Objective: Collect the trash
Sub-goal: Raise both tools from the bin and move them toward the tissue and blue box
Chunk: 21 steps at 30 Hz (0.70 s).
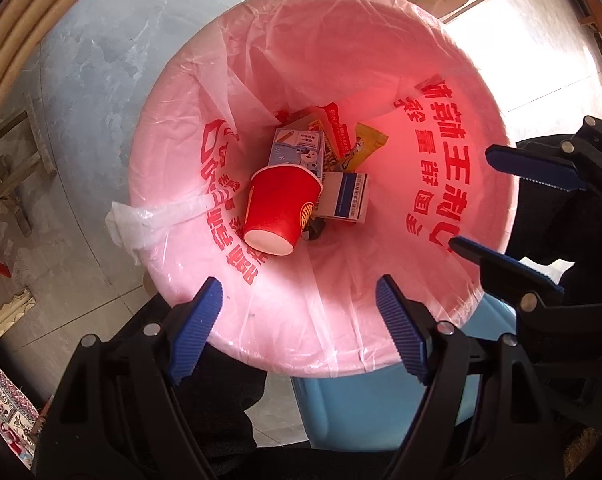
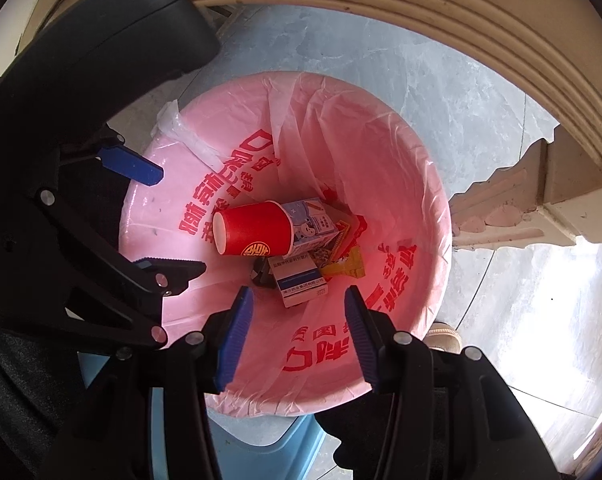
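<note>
Both hand-held grippers, left (image 1: 299, 328) and right (image 2: 297, 336), hang wide open and empty at frame bottom above the pink-lined bin (image 1: 173, 240), red cup (image 1: 279, 210) at centre.

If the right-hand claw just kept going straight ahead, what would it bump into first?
Probably the white and blue box lying at the bottom of the pink bin bag. The open right gripper points down into it with nothing between, though depth is hard to judge.
</note>
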Tool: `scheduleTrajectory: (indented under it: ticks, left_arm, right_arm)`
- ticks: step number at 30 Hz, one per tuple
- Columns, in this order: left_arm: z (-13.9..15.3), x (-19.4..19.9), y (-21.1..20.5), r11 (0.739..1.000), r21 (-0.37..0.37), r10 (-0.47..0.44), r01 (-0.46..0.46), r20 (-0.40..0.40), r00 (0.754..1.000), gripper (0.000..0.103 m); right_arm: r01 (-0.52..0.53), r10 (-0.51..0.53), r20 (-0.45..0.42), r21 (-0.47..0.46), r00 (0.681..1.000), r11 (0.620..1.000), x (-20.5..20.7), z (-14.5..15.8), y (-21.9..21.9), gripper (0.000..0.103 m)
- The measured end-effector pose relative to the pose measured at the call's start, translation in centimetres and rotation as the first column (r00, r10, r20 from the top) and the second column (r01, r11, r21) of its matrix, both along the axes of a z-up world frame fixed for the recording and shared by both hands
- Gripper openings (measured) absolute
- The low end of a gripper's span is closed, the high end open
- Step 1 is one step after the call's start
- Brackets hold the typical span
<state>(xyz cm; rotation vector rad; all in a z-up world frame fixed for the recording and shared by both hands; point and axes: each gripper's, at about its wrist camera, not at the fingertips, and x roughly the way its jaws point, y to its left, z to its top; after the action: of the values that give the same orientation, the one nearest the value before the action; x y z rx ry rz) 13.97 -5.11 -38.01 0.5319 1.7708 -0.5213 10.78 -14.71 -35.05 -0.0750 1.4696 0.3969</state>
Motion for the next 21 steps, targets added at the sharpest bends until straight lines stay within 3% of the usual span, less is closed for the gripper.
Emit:
scheduleTrajectory:
  ticks: [2, 9, 11, 14, 19, 21]
  left_arm:
    - [1.4, -0.3, 0.2, 1.000, -0.003, 0.002, -0.002, 0.022, 1.000, 0.077]
    - [10.2, -1.0, 1.2, 0.998, -0.055, -0.001, 0.009, 0.142, 0.990, 0.077]
    - [13.2, -0.5, 1.3, 0.997, -0.072, 0.010, 0.003, 0.181, 0.983, 0.077]
    - [17.4, 1.0, 1.6, 0.995, -0.100, 0.040, -0.020, 0.212, 0.976, 0.082]
    - [24.0, 3.6, 1.5, 0.992, -0.120, 0.068, -0.029, 0.336, 0.940, 0.083]
    - [26.5, 4.5, 1.2, 0.990, -0.140, 0.069, -0.020, 0.356, 0.932, 0.083]
  right_arm:
    - [0.007, -0.007, 0.022, 0.011, 1.000, 1.000, -0.4, 1.4, 0.0, 0.055]
    - [0.041, -0.047, 0.050, 0.119, 0.998, 0.992, -1.5, 8.5, -0.9, 0.056]
    - [0.049, -0.059, 0.078, 0.130, 0.995, 0.990, -1.5, 11.0, -1.3, 0.067]
    - [0.048, -0.063, 0.129, 0.120, 0.990, 0.992, -1.1, 14.6, -1.8, 0.073]
    - [0.070, -0.092, 0.154, 0.143, 0.984, 0.987, 0.5, 20.0, -3.1, 0.074]
    - [0.079, -0.101, 0.169, 0.132, 0.980, 0.988, 1.3, 22.2, -3.8, 0.080]
